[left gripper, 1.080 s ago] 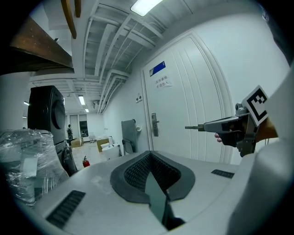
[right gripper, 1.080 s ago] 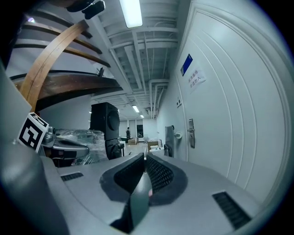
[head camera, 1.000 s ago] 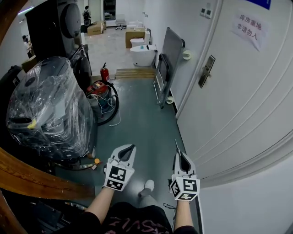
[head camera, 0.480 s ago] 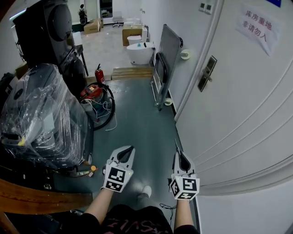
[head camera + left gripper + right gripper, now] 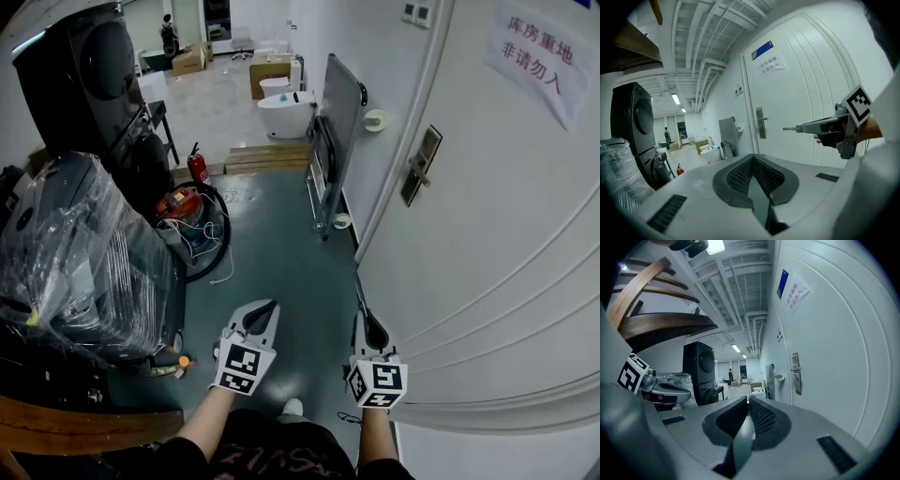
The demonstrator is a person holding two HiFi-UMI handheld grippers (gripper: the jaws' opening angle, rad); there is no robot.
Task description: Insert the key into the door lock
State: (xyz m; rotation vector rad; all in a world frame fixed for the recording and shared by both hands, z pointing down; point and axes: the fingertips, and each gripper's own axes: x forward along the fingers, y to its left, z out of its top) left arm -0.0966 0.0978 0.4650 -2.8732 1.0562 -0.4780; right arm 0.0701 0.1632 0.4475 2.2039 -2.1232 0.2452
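Note:
The white door [image 5: 487, 244] fills the right side, and its metal lock plate with handle [image 5: 418, 167] sits well ahead of both grippers. My right gripper [image 5: 361, 317] is shut on a thin metal key [image 5: 357, 287] that sticks out forward near the door's lower panel. The left gripper view shows the key [image 5: 791, 128] pointing at the lock plate [image 5: 761, 123] with a gap between. In the right gripper view the lock plate [image 5: 796, 374] lies ahead to the right of the key blade [image 5: 748, 397]. My left gripper [image 5: 271, 307] is shut and holds nothing.
A plastic-wrapped machine [image 5: 80, 258] and a tall black appliance [image 5: 84, 80] stand at left. A red vacuum with cables [image 5: 187, 208] and a fire extinguisher [image 5: 197, 167] lie ahead. A grey panel [image 5: 339, 117] leans against the wall beyond the door. White toilets [image 5: 281, 108] stand farther back.
The view has moved forward along the corridor, so the door and lock plate appear nearer and larger. Both grippers keep their places and stay shut.

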